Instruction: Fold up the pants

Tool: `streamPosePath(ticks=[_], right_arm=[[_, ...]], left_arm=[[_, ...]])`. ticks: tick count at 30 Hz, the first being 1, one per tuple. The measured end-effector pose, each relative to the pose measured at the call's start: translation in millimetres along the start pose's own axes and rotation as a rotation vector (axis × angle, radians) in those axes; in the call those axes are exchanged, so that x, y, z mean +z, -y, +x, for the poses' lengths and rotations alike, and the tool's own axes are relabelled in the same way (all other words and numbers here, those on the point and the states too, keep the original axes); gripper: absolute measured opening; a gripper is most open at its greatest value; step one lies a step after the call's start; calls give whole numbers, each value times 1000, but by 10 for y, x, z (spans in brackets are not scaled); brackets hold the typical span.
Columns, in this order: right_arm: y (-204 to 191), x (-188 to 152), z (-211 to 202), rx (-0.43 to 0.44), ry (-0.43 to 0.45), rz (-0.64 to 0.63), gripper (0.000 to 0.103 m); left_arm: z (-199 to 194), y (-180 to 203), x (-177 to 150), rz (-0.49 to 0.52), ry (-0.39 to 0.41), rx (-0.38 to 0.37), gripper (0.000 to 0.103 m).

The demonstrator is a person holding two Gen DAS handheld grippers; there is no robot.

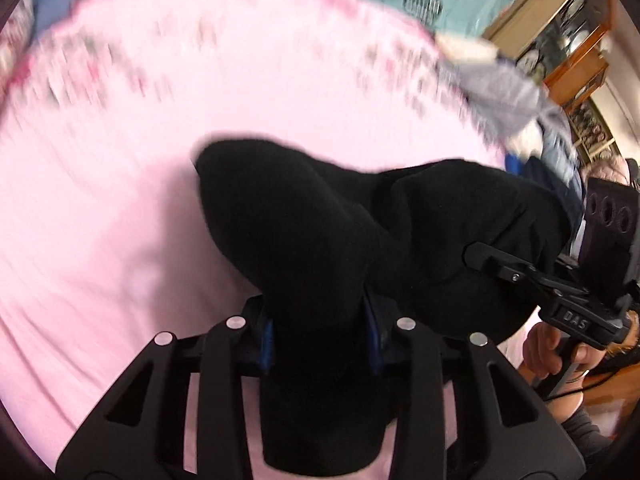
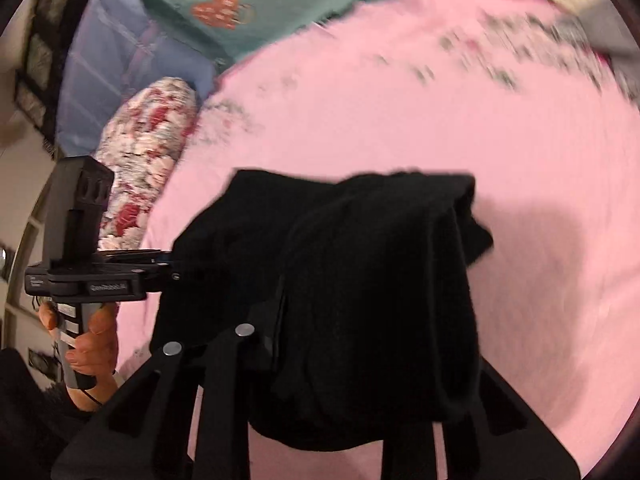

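Observation:
The black pants (image 1: 304, 232) hang bunched above a pink bed sheet (image 1: 120, 160). My left gripper (image 1: 320, 336) is shut on a fold of the pants, with the cloth draped over its blue pads. My right gripper (image 1: 480, 256) shows at the right of the left wrist view, its fingers buried in the same cloth. In the right wrist view the pants (image 2: 360, 280) cover my right gripper (image 2: 360, 344), whose fingers are shut on them. My left gripper (image 2: 176, 264) holds the cloth's left side there.
The pink sheet (image 2: 440, 120) has a blurred floral border. A floral bolster pillow (image 2: 148, 152) and a teal blanket (image 2: 260, 0) lie at the bed's far side. Grey clothes (image 1: 504, 92) lie at the bed's right edge, with wooden shelves (image 1: 568, 40) behind.

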State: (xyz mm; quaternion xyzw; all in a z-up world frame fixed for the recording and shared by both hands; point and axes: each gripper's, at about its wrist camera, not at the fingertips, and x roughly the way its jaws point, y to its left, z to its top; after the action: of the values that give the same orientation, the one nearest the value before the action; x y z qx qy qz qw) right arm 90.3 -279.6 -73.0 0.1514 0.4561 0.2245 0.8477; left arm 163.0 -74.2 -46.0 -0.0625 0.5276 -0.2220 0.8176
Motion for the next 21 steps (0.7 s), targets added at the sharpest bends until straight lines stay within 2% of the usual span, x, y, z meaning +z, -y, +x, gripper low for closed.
streamPosePath(ticks=[3,6,8,9,11,13,14,15,16,17,18,19,20,21], right_arm=[[-340,427,-118,-7,85,-128,25],[-741,965,-203,-49,249,-310,25],[-909,1224,-159,-52,339,-399,25],[-998,1412,-65,-57,389,-465,25],[-996,1650,143,-72,424,-495,25],[-925,1895,516,-98,459,-507,27],[-876,1974,730,-123,459,-527,29],[-757,2077,1082,-171,421,-522,36],[-651,2113,1288,-204,379,-496,42],[-480,2178,1628,-260,293,-439,50],[-341,2203,1866,-301,214,-397,53],[-214,2195,2032,-337,154,-365,53],[-82,2199,2176,-385,108,-326,59],[-3,2201,2188,-369,121,-296,70]], left_arm=[[-382,-79,360,10,140,39,35],[-768,-304,780,-3,314,103,35],[-864,-491,1032,-26,389,152,36],[-862,-600,1133,-28,417,180,37],[-727,-799,1298,-42,448,239,41],[-418,-1073,1443,-70,415,286,49],[-116,-1256,1515,-109,366,325,52],[96,-1411,1531,-145,319,353,52],[330,-1579,1537,-183,260,391,52],[582,-1755,1518,-224,197,444,53],[701,-1869,1472,-249,192,453,75],[700,-1926,1419,-274,236,464,86],[699,-1985,1385,-297,249,481,96],[703,-2042,1372,-319,246,453,96]])
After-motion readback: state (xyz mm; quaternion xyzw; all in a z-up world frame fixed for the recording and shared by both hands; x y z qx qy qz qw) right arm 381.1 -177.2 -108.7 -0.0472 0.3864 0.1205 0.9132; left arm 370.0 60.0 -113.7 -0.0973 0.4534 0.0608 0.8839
